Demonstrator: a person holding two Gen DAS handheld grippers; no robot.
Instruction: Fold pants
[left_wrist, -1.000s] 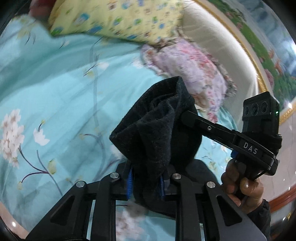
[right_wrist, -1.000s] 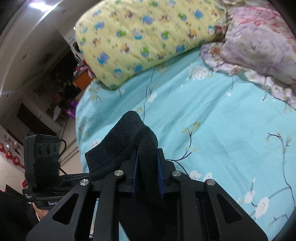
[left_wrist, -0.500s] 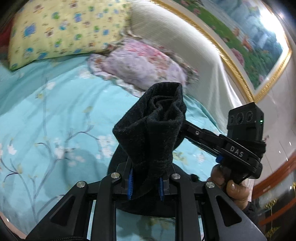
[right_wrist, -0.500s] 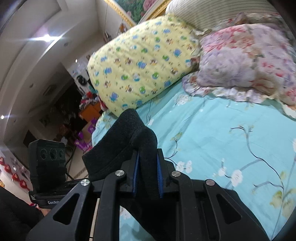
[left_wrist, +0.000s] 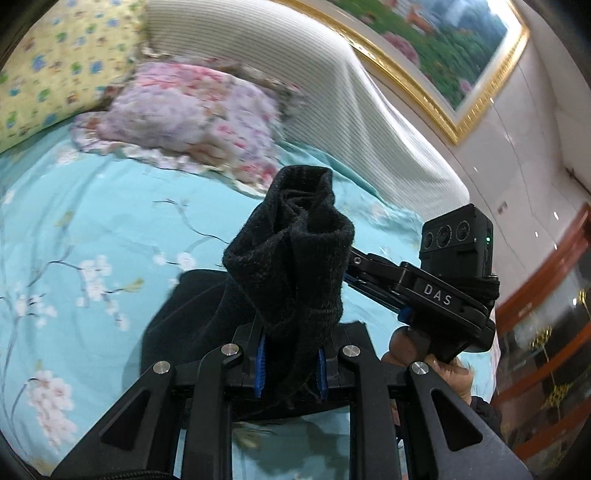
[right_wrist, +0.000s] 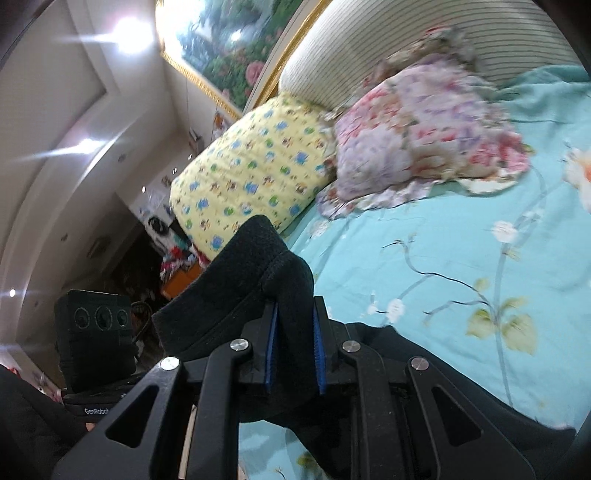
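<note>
Item: black pants, both my jaws clamping bunched cloth.
Thick, fuzzy fabric is standing up in folds, the rest trailing onto the floral bed sheet.

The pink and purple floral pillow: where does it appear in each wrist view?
Left wrist view: the pink and purple floral pillow lies upper left, beyond the black fleece pants.
Right wrist view: the pillow lies upper right.
Shared landmark: the yellow patterned pillow, directly left of it in both.
</note>
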